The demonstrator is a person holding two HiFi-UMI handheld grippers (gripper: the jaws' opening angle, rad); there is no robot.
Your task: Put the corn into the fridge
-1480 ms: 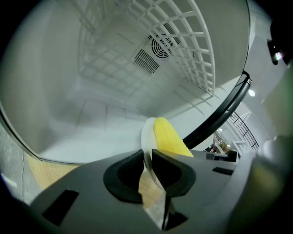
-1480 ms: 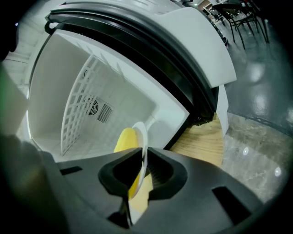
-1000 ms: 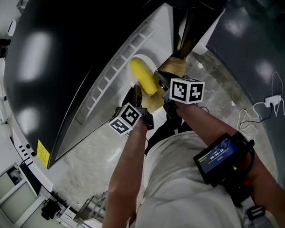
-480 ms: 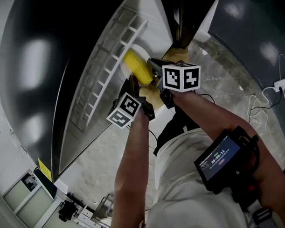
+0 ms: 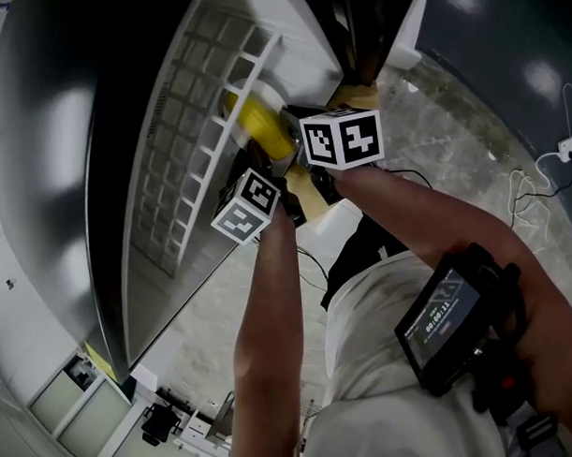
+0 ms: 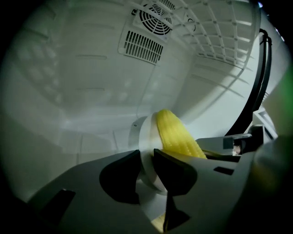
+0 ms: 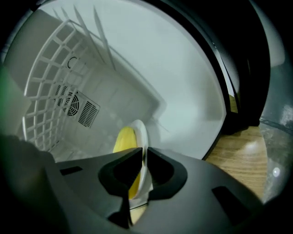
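Note:
A yellow corn cob (image 5: 254, 121) lies on a white plate (image 5: 245, 87), held inside the open fridge (image 5: 185, 151). My left gripper (image 6: 146, 157) is shut on the plate's rim (image 6: 147, 135), with the corn (image 6: 176, 137) just beyond its jaws. Opposite it, my right gripper (image 7: 143, 157) is shut on the far rim of the plate (image 7: 142, 132), and the corn (image 7: 122, 140) shows behind that rim. In the head view the left gripper (image 5: 258, 168) is below the corn and the right gripper (image 5: 290, 120) is to its right.
The fridge is white inside, with a wire shelf (image 7: 46, 82) above and a fan vent (image 6: 151, 27) on the back wall. A dark door seal (image 7: 238, 87) frames the opening. A wooden surface (image 7: 245, 160) and a speckled floor (image 5: 450, 105) lie outside.
Both grippers have carried the plate with the corn up and to the left, deeper under the fridge's wire shelf. The head view has swung with them.

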